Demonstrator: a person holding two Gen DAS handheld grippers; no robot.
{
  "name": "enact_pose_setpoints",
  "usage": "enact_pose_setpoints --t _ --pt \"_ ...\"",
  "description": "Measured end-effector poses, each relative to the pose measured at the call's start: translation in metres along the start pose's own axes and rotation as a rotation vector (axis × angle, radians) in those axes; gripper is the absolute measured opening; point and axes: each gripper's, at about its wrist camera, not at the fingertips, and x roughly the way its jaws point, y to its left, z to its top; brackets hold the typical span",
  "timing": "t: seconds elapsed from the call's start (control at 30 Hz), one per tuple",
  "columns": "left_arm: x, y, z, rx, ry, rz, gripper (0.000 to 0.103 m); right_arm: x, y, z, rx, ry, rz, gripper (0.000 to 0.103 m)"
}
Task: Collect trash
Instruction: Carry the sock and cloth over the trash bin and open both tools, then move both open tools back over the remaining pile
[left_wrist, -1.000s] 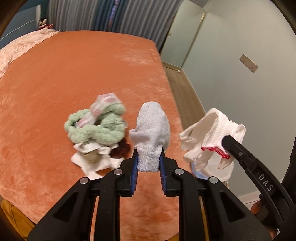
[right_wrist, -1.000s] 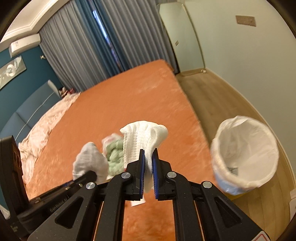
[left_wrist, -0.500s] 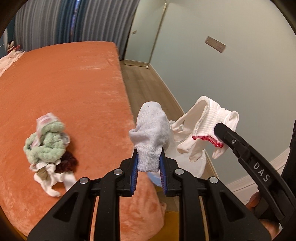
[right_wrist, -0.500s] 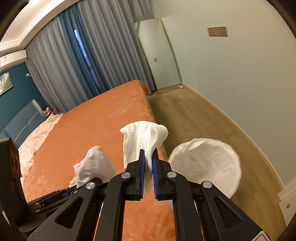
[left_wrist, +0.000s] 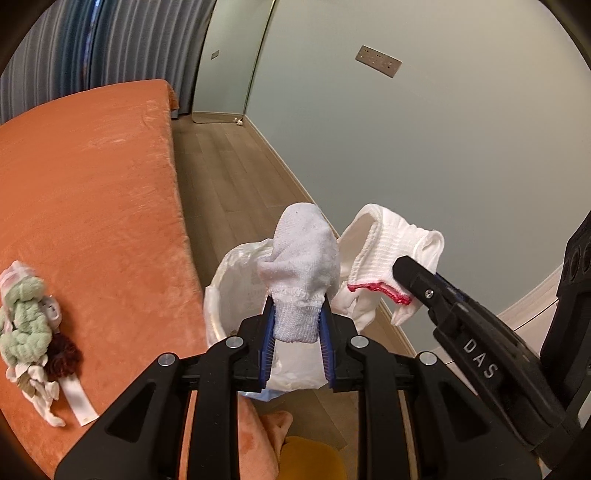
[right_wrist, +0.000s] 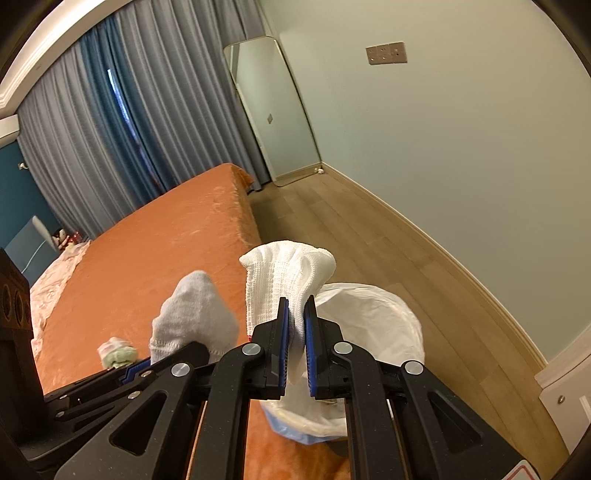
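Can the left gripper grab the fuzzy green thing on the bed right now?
Probably not: the left gripper already pinches a grey sock, so the green yarn bundle must wait.

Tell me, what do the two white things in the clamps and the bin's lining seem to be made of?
Grey-white sock: soft knit, likely cotton, going by its ribbed cuff and fuzzy surface. White glove: coarser knit with a visible grid weave; red-stitched hem. Bin liner: thin plastic film, judging by its crinkles, slight sheen and translucency.

The letters "DAS" stand in white on the black arm of the right gripper (left_wrist: 406, 271), seen from the left wrist view, right of the left gripper (left_wrist: 297, 325). No other text can be read.
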Motion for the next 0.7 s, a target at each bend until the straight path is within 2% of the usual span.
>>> enact_pose_setpoints --t 0.1,0.13,0.17,0.2,0.27,0.3,0.47,0.57,0.7 --pt "0.009 -0.002 0.005 -0.013 0.005 -0.029 0.032 0.007 -0.009 0.004 0.007 0.004 -0.013 0.009" --pt "0.009 -0.001 0.006 -0.030 -0.005 -0.031 0.039 0.010 -0.010 0.005 0.007 0.005 -0.022 0.013" --pt "0.009 0.001 0.007 -0.048 -0.021 -0.023 0.052 0.013 -0.011 0.007 0.010 0.007 -0.044 0.015" --pt "0.009 0.003 0.009 -0.073 -0.041 0.005 0.056 0.013 -0.013 0.008 0.012 0.008 -0.051 0.016" --pt "0.010 0.008 0.011 -0.092 -0.044 0.019 0.057 0.015 -0.017 0.011 0.025 0.007 -0.056 0.029" --pt "0.009 0.011 0.012 -0.093 -0.041 0.028 0.057 0.016 -0.019 0.012 0.028 0.003 -0.060 0.032" --pt "-0.001 0.020 0.009 -0.060 -0.063 0.111 0.057 0.009 -0.015 0.010 0.027 -0.006 -0.056 0.034" --pt "-0.008 0.030 0.006 -0.071 -0.064 0.133 0.057 0.005 -0.005 0.005 0.020 -0.007 -0.045 0.040" --pt "-0.023 0.046 0.001 -0.095 -0.073 0.163 0.057 0.001 0.014 0.000 -0.011 -0.003 -0.039 0.042"
